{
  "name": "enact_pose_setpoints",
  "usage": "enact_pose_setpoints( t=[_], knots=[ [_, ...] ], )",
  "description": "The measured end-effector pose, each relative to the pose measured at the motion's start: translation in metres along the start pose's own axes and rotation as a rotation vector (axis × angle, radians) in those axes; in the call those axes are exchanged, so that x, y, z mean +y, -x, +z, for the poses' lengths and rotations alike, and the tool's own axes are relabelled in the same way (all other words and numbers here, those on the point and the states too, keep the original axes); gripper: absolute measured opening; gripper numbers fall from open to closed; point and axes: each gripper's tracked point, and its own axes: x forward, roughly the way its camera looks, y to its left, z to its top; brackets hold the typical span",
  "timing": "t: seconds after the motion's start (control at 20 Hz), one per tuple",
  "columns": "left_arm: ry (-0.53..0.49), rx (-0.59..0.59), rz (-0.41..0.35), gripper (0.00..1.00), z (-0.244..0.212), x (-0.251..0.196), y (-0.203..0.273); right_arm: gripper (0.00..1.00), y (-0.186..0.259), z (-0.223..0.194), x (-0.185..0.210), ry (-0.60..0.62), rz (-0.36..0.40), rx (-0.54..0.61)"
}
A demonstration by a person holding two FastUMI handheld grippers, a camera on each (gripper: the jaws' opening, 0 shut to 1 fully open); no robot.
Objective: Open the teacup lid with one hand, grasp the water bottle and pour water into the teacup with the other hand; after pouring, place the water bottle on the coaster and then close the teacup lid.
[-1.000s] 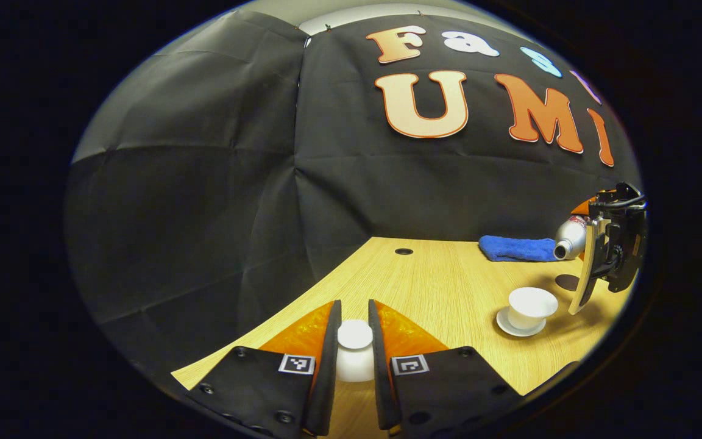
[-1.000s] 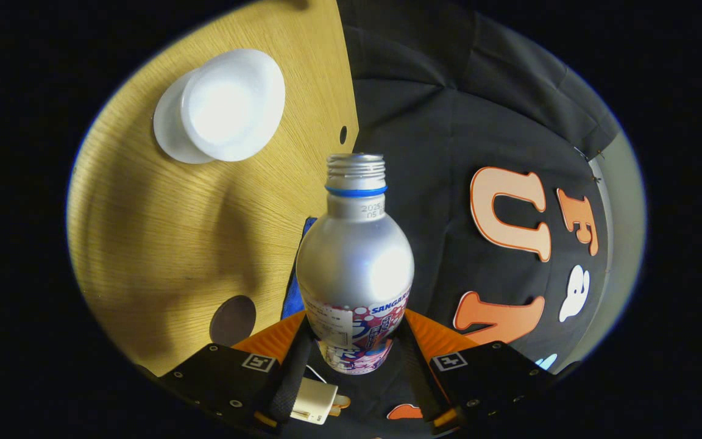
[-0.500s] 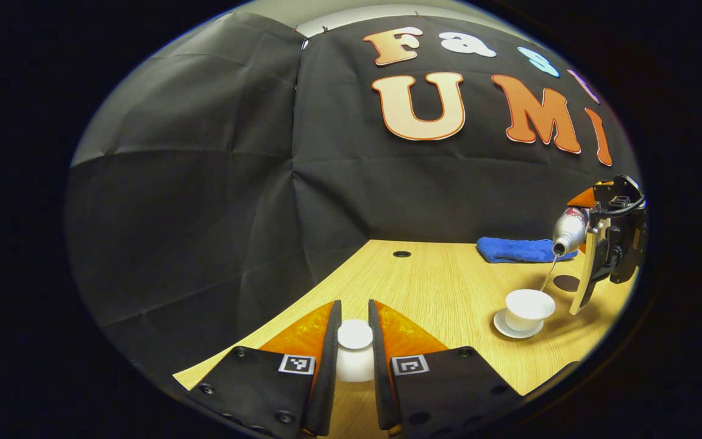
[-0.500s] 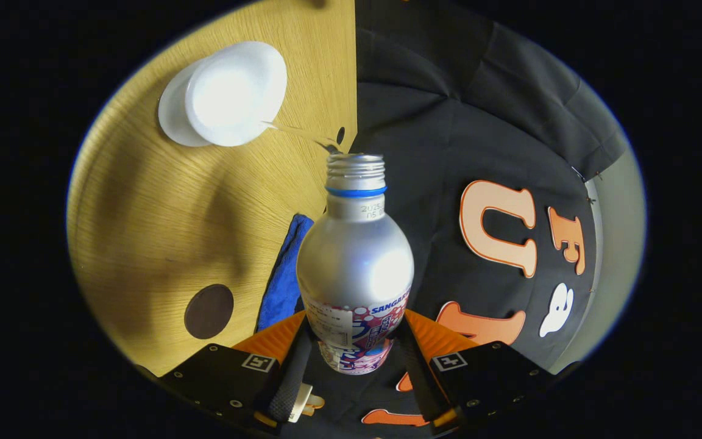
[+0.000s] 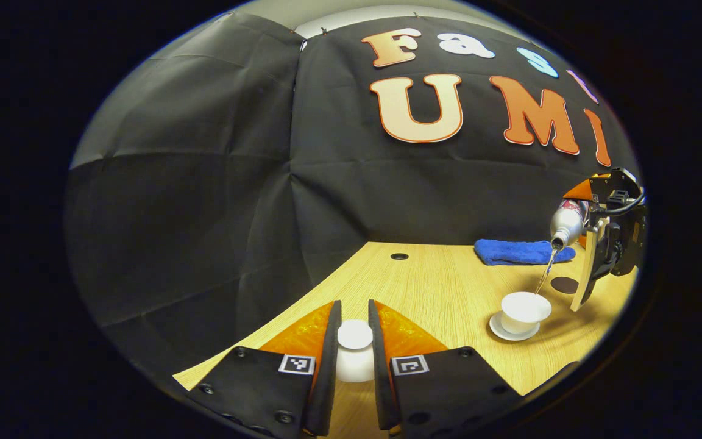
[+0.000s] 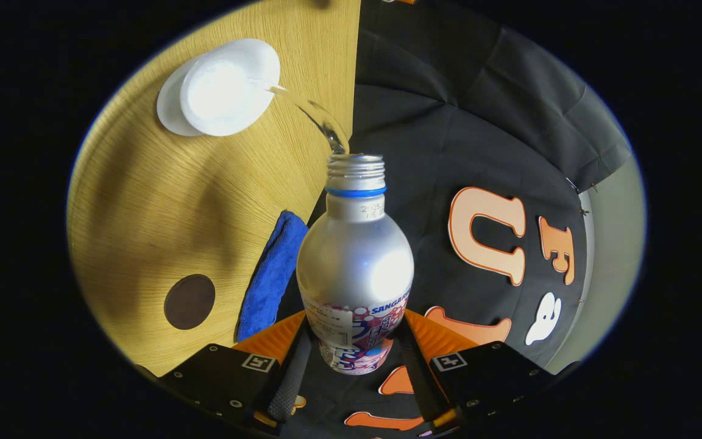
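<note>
Nearest to the left gripper view's lens, the left claw (image 5: 354, 366) is closed on the white teacup lid (image 5: 354, 347), both fingers pressing its sides, held just above the near edge of the worktop (image 5: 436, 292); if that squeeze slackens, the smooth lid could drop and roll off the edge. Farther off to the right, the teacup (image 5: 524, 310) stands open on its saucer (image 5: 512, 332), and above it the right claw (image 5: 592, 244) tilts the water bottle (image 5: 566, 222) mouth-down, a thin stream falling into the cup. From the right gripper view, the right claw (image 6: 357, 378) grips the bottle (image 6: 355, 268) low on its labelled body, and the stream (image 6: 311, 116) arcs from the neck to land near the cup's rim (image 6: 229, 85) rather than its middle. That is the likeliest fault, I judge: a slight drift of the hand or a steeper tilt would send water over the rim onto the saucer and worktop. A low hold on a slick metal body could also let the bottle pivot. Beyond the cup, the dark round coaster (image 6: 189, 302) lies just beside the blue cloth (image 6: 269, 274); a careless set-down might catch the cloth and leave the bottle leaning.
</note>
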Motion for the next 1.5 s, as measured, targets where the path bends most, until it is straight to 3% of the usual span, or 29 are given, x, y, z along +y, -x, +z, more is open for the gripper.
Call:
enact_pose_setpoints(
  t=[0.55, 0.65, 0.7, 1.5],
  knots=[
    [-0.004, -0.005, -0.01, 0.29, 0.005, -0.004, 0.003, 0.78, -0.003, -0.003, -0.03, 0.061, -0.062, -0.016],
    [-0.001, -0.005, -0.012, 0.32, 0.006, -0.005, 0.003, 0.74, -0.004, -0.001, -0.033, 0.076, -0.07, -0.024],
    [-0.001, -0.005, -0.012, 0.32, 0.007, -0.005, 0.003, 0.78, -0.005, 0.0, -0.033, 0.078, -0.072, -0.026],
    [0.004, 0.011, -0.012, 0.32, 0.002, -0.005, 0.005, 0.78, -0.008, 0.032, -0.023, 0.225, -0.112, -0.087]
  ],
)
